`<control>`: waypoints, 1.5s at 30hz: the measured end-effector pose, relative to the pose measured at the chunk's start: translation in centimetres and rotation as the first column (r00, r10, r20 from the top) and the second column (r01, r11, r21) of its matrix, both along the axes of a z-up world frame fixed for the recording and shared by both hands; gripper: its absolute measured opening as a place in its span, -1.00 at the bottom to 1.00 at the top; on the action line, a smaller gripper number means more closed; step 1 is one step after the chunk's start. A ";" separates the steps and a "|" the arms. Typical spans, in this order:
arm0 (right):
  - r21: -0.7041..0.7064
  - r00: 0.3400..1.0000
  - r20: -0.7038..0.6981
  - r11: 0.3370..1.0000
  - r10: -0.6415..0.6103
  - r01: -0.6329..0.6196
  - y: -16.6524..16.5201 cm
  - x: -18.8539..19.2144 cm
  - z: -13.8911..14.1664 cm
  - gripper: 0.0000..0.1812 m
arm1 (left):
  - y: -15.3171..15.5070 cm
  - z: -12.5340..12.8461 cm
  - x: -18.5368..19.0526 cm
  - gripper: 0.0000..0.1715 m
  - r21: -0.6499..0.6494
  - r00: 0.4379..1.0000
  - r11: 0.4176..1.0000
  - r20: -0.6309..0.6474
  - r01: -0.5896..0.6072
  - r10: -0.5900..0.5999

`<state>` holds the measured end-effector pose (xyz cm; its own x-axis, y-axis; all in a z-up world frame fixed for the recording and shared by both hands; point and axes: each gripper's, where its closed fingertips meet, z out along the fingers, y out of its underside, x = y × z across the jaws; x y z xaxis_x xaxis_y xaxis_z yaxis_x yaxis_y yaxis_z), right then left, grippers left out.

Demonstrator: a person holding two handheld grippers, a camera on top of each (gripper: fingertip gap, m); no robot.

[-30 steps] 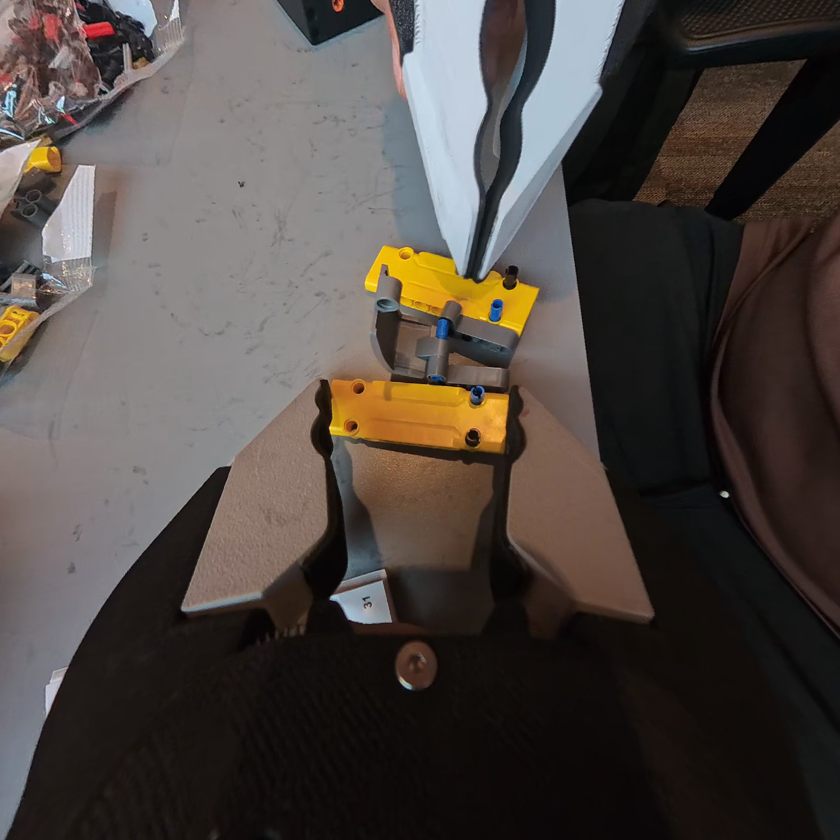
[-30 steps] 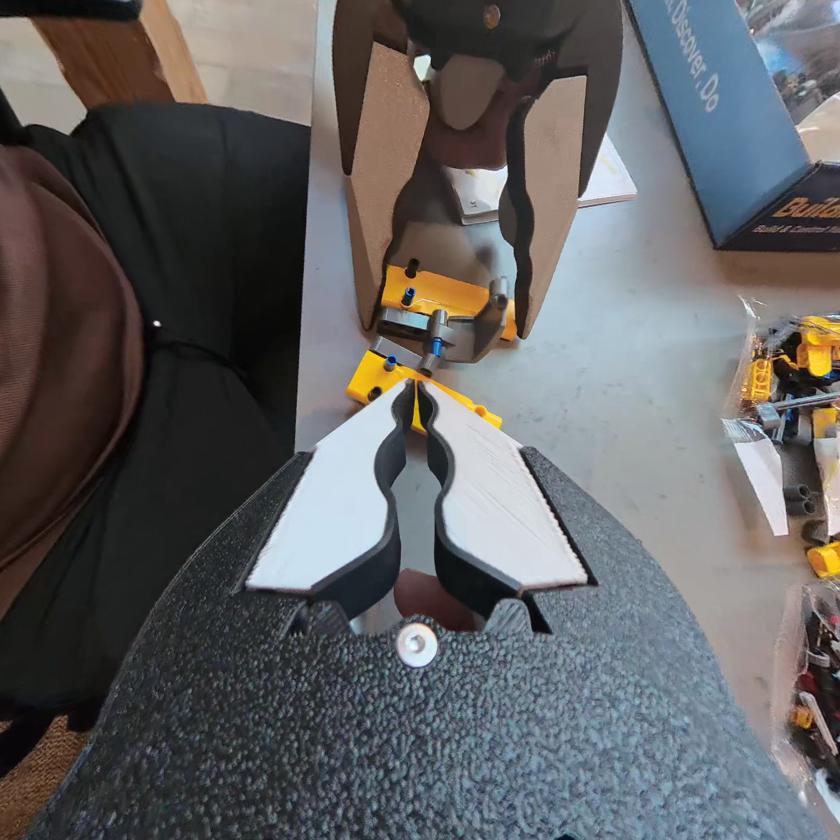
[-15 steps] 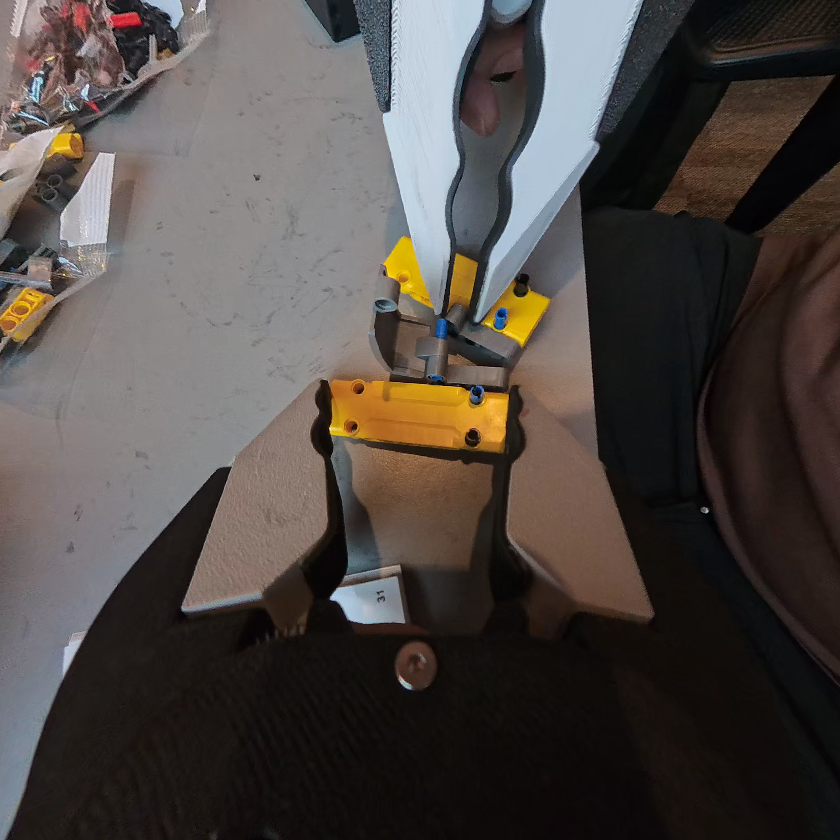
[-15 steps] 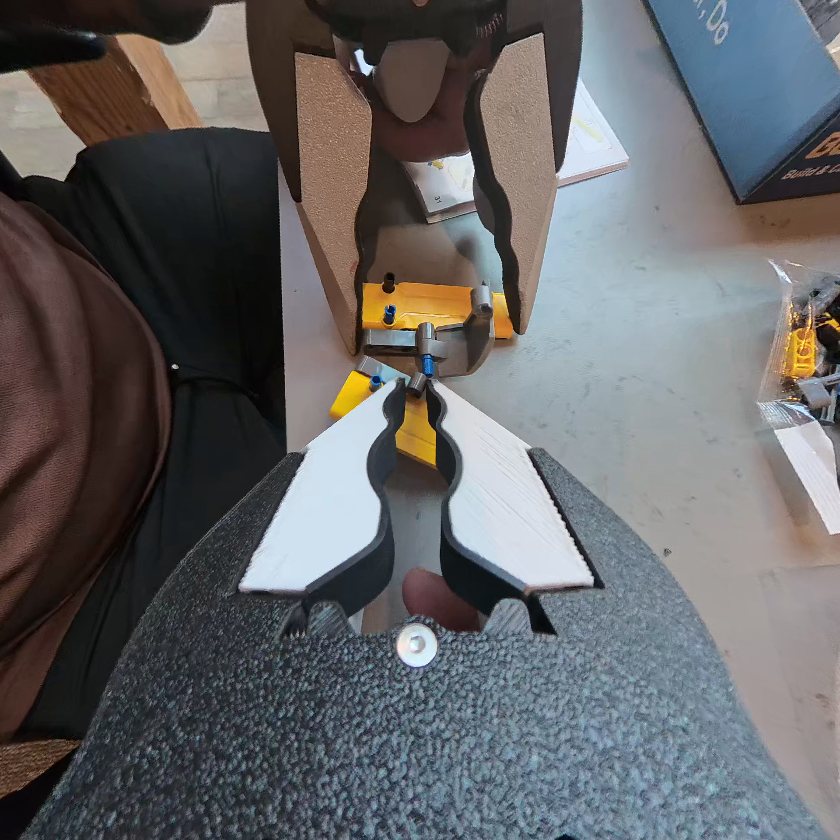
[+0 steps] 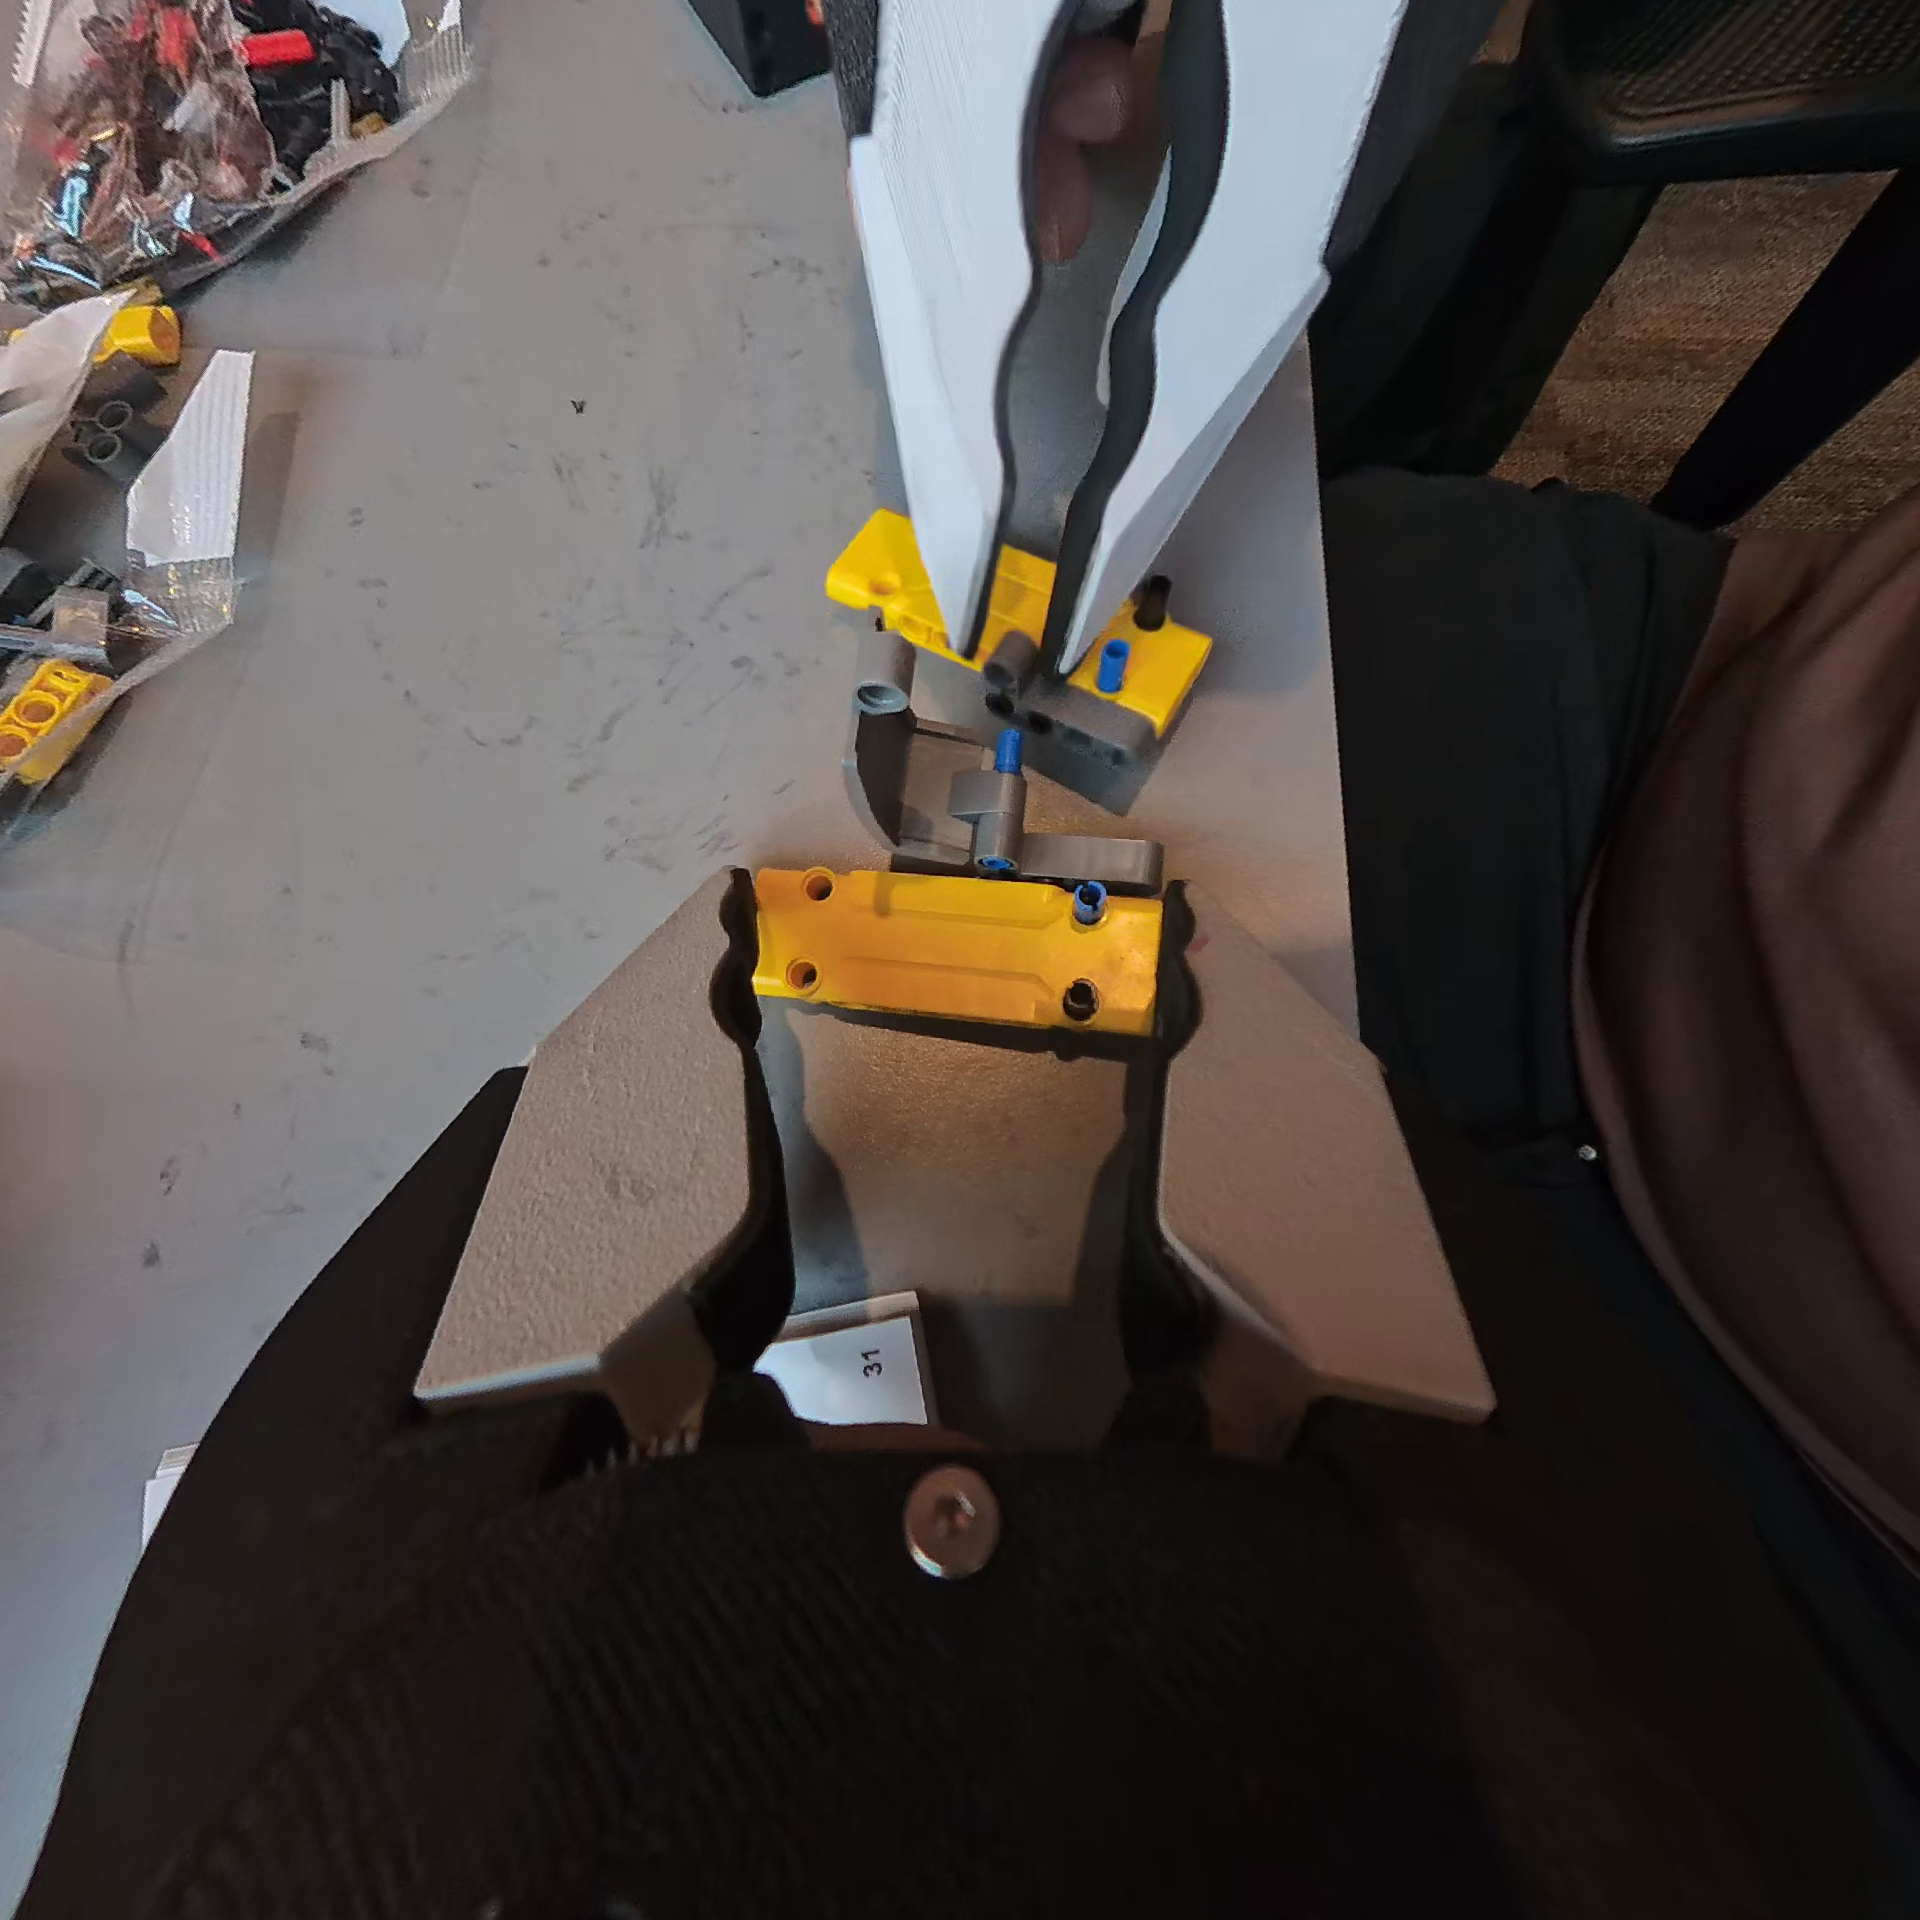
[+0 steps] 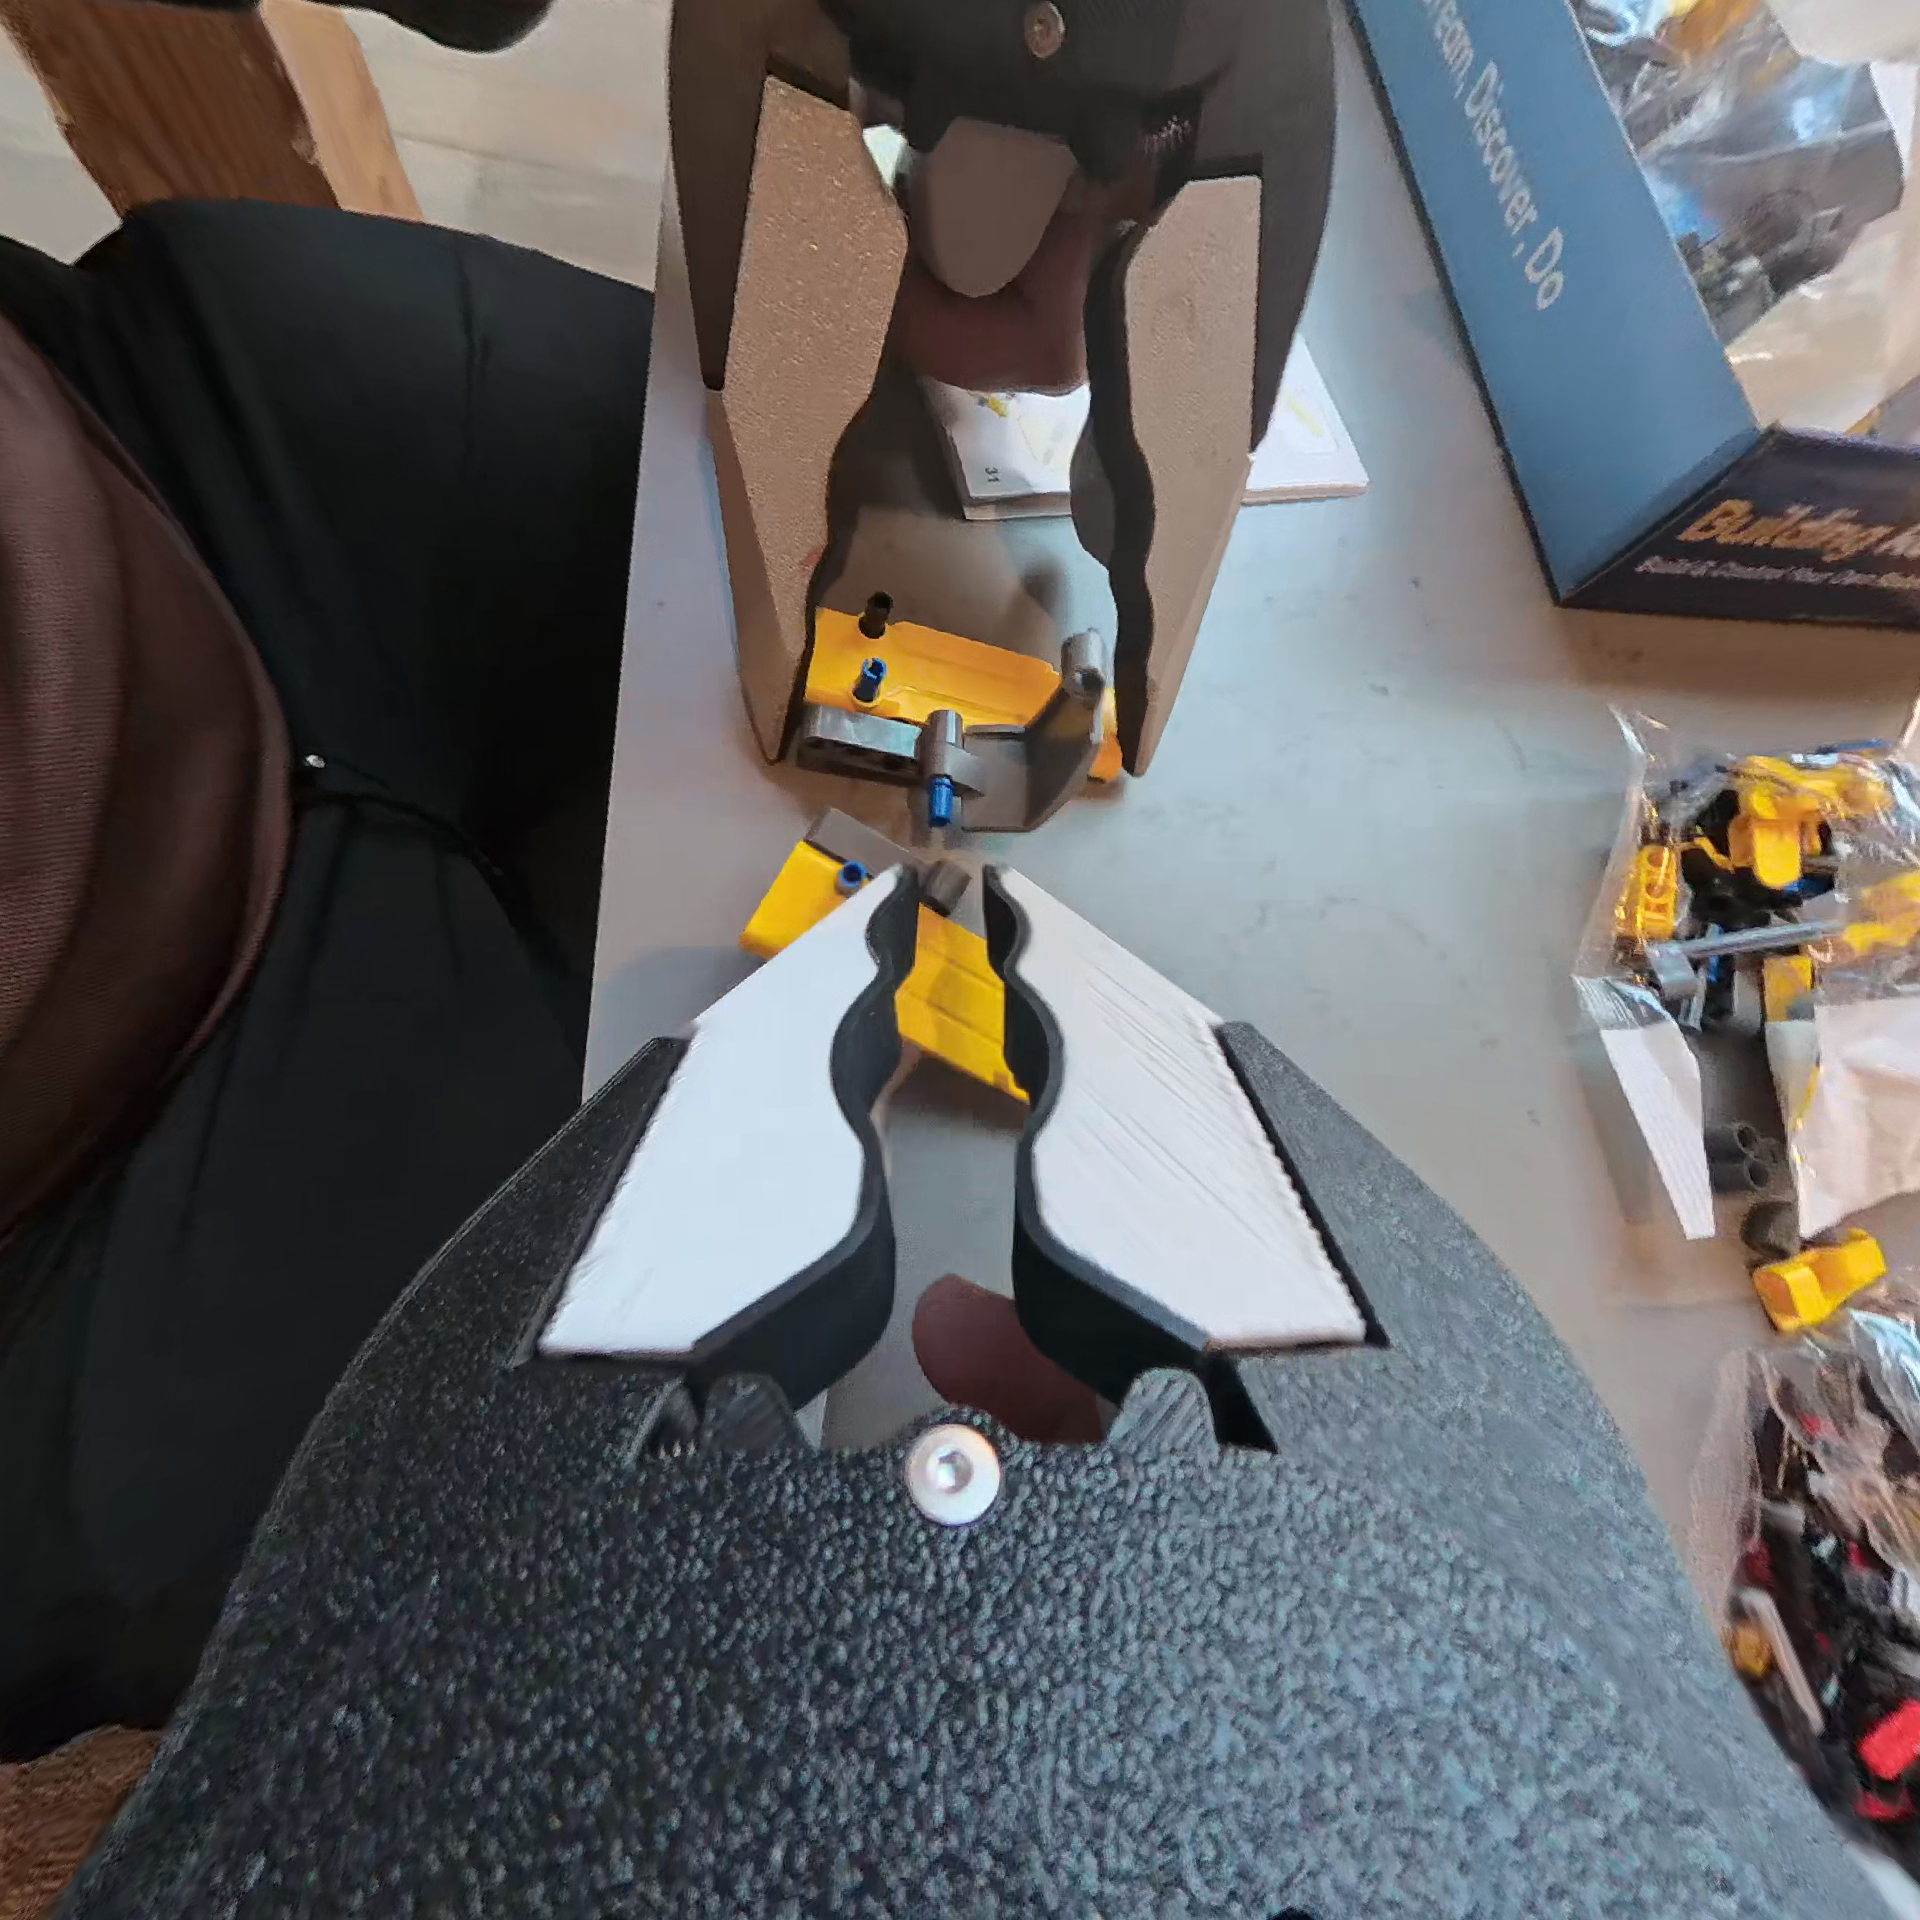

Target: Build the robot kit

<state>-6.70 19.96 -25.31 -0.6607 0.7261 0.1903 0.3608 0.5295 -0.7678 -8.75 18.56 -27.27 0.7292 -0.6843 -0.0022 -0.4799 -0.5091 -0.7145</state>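
My left gripper (image 5: 956,935) is shut across the ends of a yellow panel (image 5: 935,961) on the grey table (image 5: 468,623). A grey curved frame (image 5: 883,769) with a blue pin (image 5: 1006,750) is fixed to that panel. My right gripper (image 5: 1023,649), with white fingers, comes in from the far side. It is shut on a small grey connector (image 5: 1010,660) that sits on a second yellow panel (image 5: 1143,675) with a grey beam (image 5: 1091,727). The right wrist view shows the right gripper (image 6: 940,883), the second panel (image 6: 951,997) and the left gripper (image 6: 956,727).
Clear bags of loose parts lie at the far left (image 5: 125,135) and show at the right in the right wrist view (image 6: 1766,883). A blue box (image 6: 1558,260) and a booklet (image 6: 1309,447) lie behind the left gripper. A person in dark clothes (image 5: 1507,831) sits at the table edge. My right fingertips sit around 4 centimeters from my left ones.
The right gripper moved from the far yellow panel onto the grey connector and closed on it. The second panel with its beam has come apart from the held assembly, baring the blue pin.
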 end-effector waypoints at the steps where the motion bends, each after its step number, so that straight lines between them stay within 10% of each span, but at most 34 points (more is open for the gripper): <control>1: -0.005 1.000 0.011 1.000 -0.013 0.013 0.2 0.2 0.1 -0.85 | 0.0 0.0 0.0 -0.12 0.000 1.000 1.000 0.000 0.000 0.000; 6: -0.057 0.989 0.041 0.988 -0.143 0.145 1.6 1.1 1.5 -0.76 | 0.0 0.0 0.0 -0.12 0.002 1.000 1.000 -0.002 -0.001 0.001; 9: -0.141 0.940 0.143 0.934 -0.310 0.329 1.5 1.5 1.4 -0.21 | 0.0 0.0 0.0 -0.12 0.005 1.000 1.000 -0.004 -0.010 0.010; 14: -0.097 0.879 0.178 0.881 -0.443 0.464 0.8 2.2 -1.1 0.02 | 0.0 0.0 -0.1 -0.12 0.005 1.000 1.000 -0.004 -0.012 0.012; 22: -0.236 0.914 0.210 0.889 -0.347 0.392 0.1 1.3 -0.7 -0.45 | 0.0 0.0 0.0 -0.12 0.004 1.000 1.000 -0.003 -0.012 0.012; 45: 0.041 0.999 0.005 0.998 -0.039 0.039 -1.1 0.6 -1.0 -0.57 | 0.2 0.0 -0.2 -0.12 0.003 1.000 1.000 -0.002 -0.026 0.026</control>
<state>-6.05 18.84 -26.28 -0.6334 0.7428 0.2170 0.3858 0.5462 -0.7436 -8.99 18.72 -27.27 0.7467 -0.6651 -0.0053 -0.4679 -0.5196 -0.7149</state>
